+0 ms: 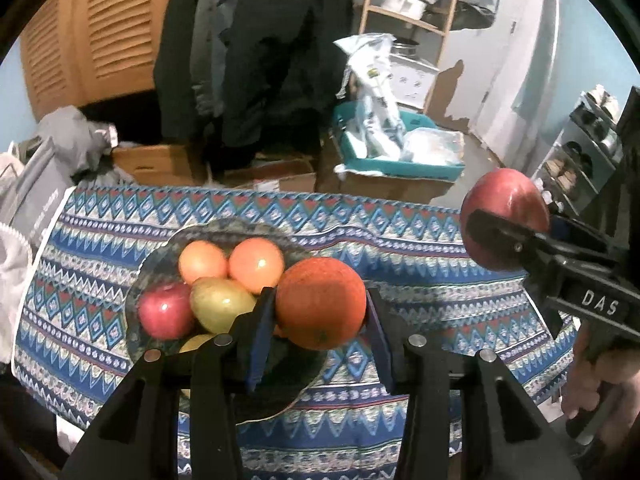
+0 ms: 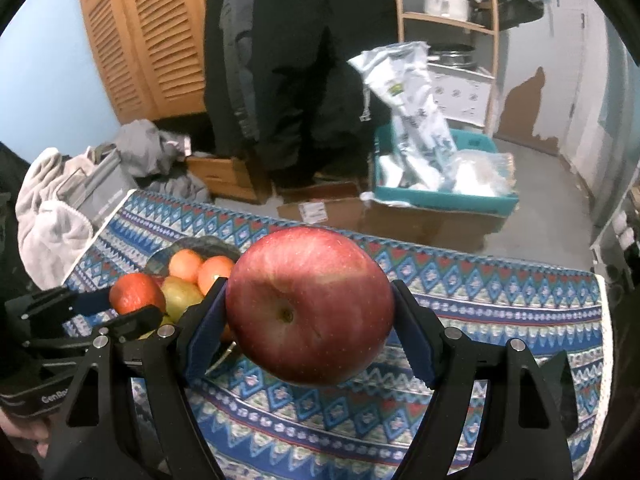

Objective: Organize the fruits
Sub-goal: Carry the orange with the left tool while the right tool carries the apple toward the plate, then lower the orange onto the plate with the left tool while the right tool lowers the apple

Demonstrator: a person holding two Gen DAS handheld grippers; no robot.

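My left gripper (image 1: 320, 316) is shut on an orange (image 1: 321, 302), held over the right edge of a dark glass plate (image 1: 160, 256). On the plate lie two pale oranges (image 1: 230, 262), a small red apple (image 1: 165, 311) and a yellow-green pear (image 1: 221, 308). My right gripper (image 2: 310, 312) is shut on a big red apple (image 2: 310, 306), above the patterned cloth to the right of the plate. In the left wrist view that apple (image 1: 505, 216) hangs at the right edge. In the right wrist view the left gripper's orange (image 2: 137, 293) and the plate (image 2: 208, 245) sit at the left.
A blue patterned tablecloth (image 1: 400, 248) covers the table. Behind the table stand cardboard boxes (image 1: 280, 178), a teal bin (image 1: 396, 164) with plastic bags, hanging dark coats (image 1: 256, 48), a wooden shelf (image 1: 404, 12) and a pile of grey clothes (image 1: 76, 140). A hand (image 1: 596, 384) holds the right gripper's handle.
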